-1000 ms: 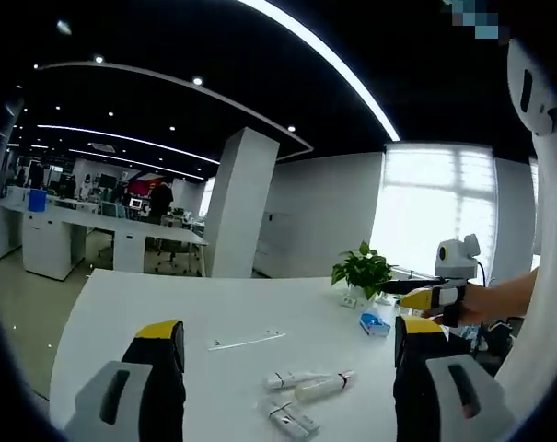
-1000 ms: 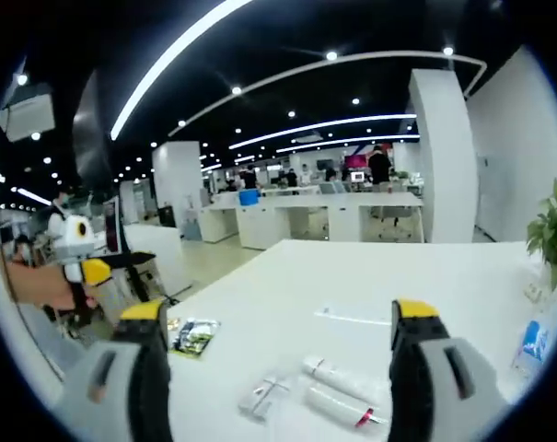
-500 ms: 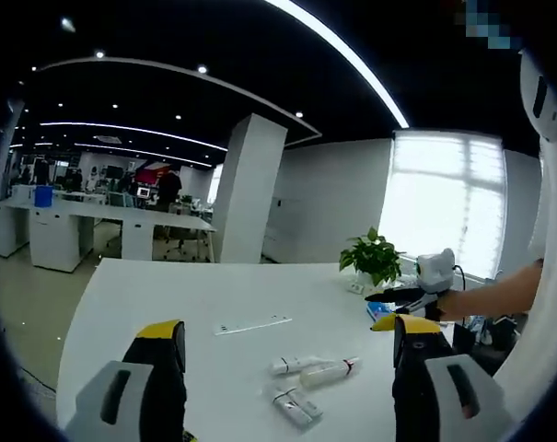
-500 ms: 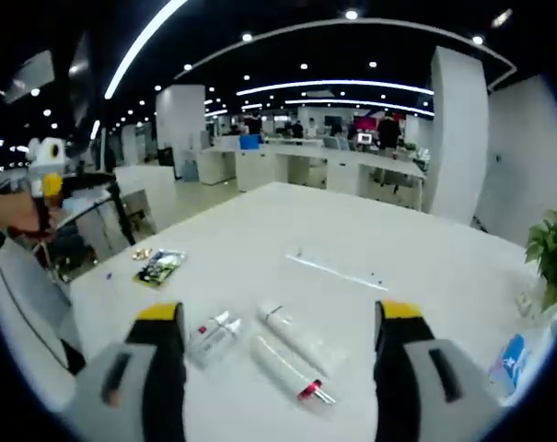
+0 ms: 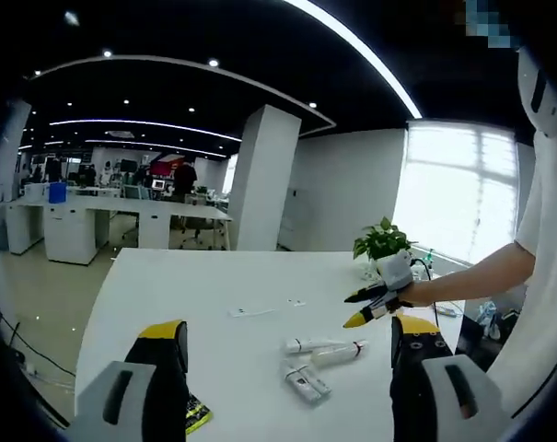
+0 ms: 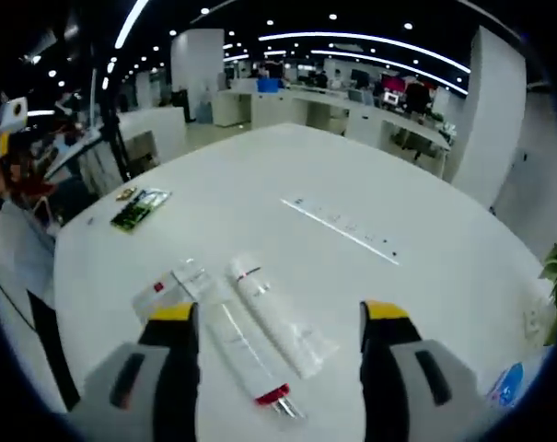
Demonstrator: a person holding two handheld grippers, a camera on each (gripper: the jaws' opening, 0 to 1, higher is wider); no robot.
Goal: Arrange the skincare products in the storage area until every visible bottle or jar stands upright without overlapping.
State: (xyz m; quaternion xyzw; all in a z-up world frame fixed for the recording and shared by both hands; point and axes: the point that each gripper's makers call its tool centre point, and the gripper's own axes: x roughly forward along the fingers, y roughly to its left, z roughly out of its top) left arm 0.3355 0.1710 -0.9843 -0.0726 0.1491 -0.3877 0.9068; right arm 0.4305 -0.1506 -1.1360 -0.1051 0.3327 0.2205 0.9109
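an open office with a dark ceiling (image 5: 214, 37) crossed by curved light strips (image 5: 352, 41) and spot lamps. a white square pillar (image 5: 260, 180) stands before rows of white desks (image 5: 66, 212). a bright window (image 5: 448, 189) glows behind a potted plant (image 5: 381, 244).

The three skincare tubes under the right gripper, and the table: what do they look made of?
The two long tubes look like soft matte white plastic with flat crimped ends, one red-capped. The shorter tube looks alike, its print unreadable. The table seems smooth white laminate with faint sheen.

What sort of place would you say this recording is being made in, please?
Most likely an open-plan office: long rows of white desks with people at them, strip lighting across a dark ceiling, and a large white table holding skincare tubes.
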